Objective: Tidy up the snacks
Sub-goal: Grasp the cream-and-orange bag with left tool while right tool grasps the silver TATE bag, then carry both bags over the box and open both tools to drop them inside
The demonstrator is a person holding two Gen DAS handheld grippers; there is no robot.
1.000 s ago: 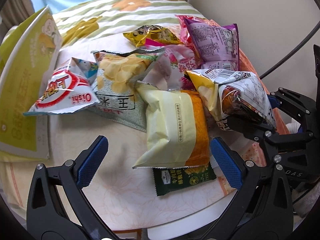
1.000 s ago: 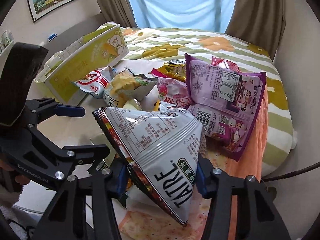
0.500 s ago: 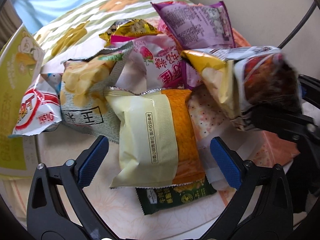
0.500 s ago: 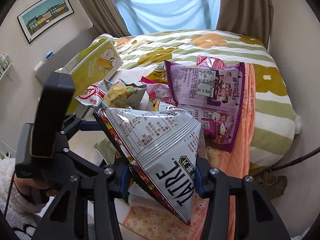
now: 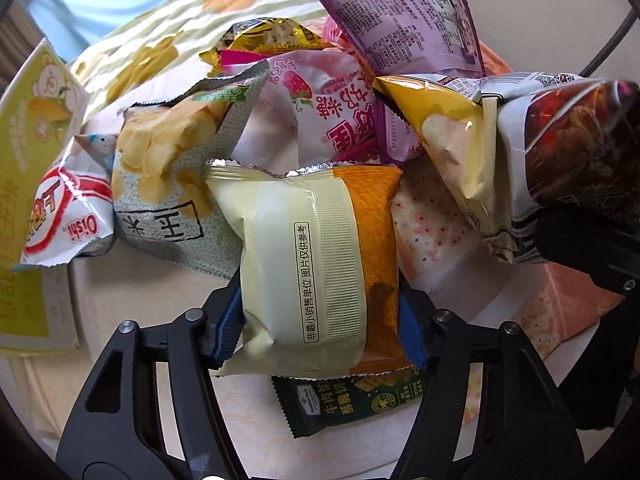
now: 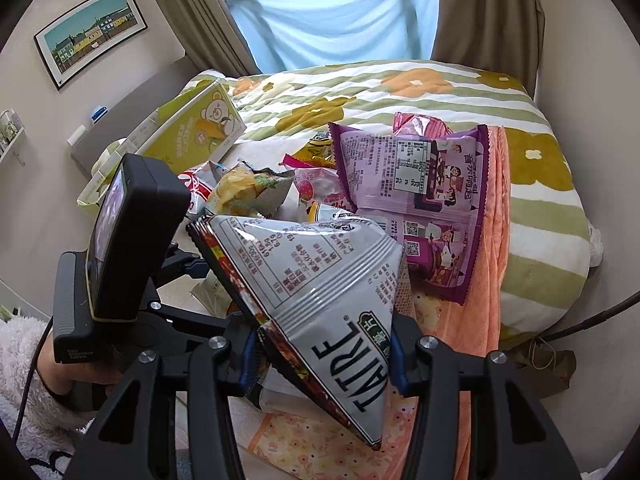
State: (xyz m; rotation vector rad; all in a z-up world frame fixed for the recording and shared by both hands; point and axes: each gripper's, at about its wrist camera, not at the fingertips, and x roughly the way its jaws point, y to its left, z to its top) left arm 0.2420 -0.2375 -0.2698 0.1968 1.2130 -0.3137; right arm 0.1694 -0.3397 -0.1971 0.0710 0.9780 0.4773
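The left gripper [image 5: 320, 320] is closing its jaws on the cream-and-orange packet [image 5: 316, 252], whose blue pads already touch its sides. Lift it straight toward twelve o'clock, clear of the green packet [image 5: 352, 404] beneath. The right gripper [image 6: 324, 356] holds the silver chip bag [image 6: 320, 296] firmly.

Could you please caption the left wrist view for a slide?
Left gripper closing on a cream-and-orange snack packet atop the pile.

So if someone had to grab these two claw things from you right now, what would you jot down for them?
Left gripper: jaws closing on the cream-and-orange packet, which sits between the pads, still on the pile.
Right gripper: shut on the grey TATRE bag, held above the pile.
Loose on the table: green packet under the cream one, Oishi bag, chips bag, strawberry bag, purple bag, gold packet.
The yellow-green box stands at the far left.
Done: nothing visibly sorted. Left: nearly all of it.
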